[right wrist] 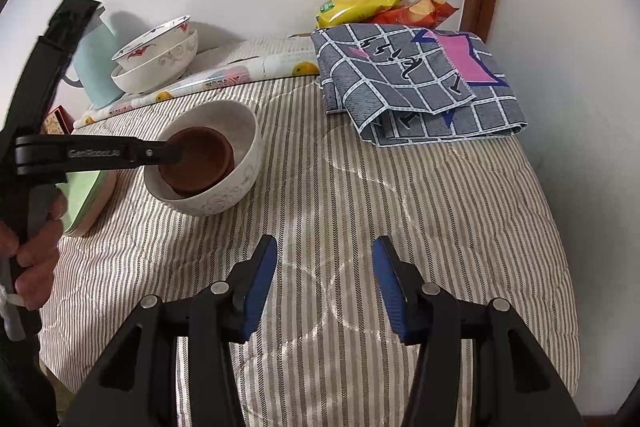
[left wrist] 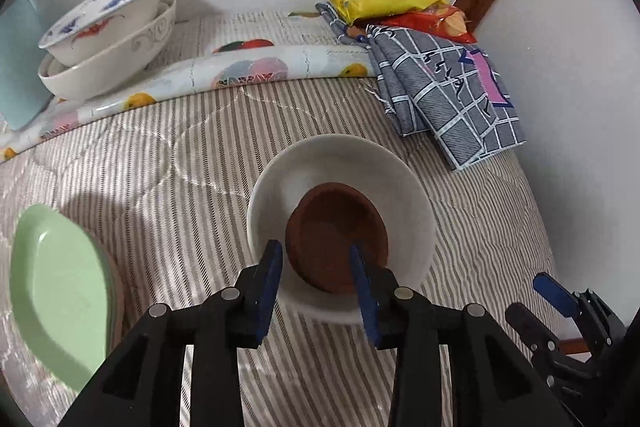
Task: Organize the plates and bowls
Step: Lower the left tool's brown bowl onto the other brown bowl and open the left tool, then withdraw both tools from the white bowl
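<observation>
A small brown bowl (left wrist: 338, 237) lies tilted inside a white bowl (left wrist: 400, 183) on the striped cover. My left gripper (left wrist: 318, 289) is open, its fingers astride the near rims of both bowls; the right finger reaches into the brown bowl. In the right wrist view the left gripper (right wrist: 174, 153) reaches into the same brown bowl (right wrist: 198, 157) and white bowl (right wrist: 236, 187). My right gripper (right wrist: 324, 287) is open and empty over the bare cover. Two stacked patterned bowls (left wrist: 108, 39) stand at the back left. Green plates (left wrist: 60, 287) lie stacked at the left.
A folded grey checked cloth (right wrist: 416, 83) lies at the back right, with yellow and red snack bags (right wrist: 372, 3) behind it. A pale blue jug (right wrist: 96, 63) stands by the stacked bowls. A rolled fruit-print sheet (left wrist: 248, 63) crosses the back. The white wall is close behind.
</observation>
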Demonstrator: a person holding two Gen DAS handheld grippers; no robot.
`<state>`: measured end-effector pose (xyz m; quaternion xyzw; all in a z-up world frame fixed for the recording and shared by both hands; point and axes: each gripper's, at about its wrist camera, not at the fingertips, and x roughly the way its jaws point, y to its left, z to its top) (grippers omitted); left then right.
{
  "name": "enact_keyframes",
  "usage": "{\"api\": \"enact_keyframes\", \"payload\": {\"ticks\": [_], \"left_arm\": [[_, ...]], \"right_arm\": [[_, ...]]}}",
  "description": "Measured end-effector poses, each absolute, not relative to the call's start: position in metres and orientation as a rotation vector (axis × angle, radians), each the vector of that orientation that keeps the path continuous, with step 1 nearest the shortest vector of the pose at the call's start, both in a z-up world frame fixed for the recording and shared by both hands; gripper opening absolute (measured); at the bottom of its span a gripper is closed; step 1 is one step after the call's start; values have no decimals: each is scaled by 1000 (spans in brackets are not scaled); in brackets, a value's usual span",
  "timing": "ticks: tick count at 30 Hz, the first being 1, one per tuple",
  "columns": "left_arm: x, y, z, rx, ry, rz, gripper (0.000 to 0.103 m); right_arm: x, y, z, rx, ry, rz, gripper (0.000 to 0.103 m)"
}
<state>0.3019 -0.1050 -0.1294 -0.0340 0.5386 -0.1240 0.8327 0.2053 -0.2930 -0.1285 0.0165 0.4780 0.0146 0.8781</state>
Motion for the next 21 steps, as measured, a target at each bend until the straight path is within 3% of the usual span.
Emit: {"api": "enact_keyframes", "payload": {"ticks": [9, 12, 21], "left_arm": [[252, -100, -84, 51, 1031, -158, 60], [231, -96, -69, 81, 992, -116, 66], [154, -70, -34, -9, 854, -166, 66]], "right_arm": [[187, -285, -103, 6, 967, -24, 53], [172, -276, -89, -35, 937, -34, 67], [111, -268, -50, -9, 803, -9, 69]]}}
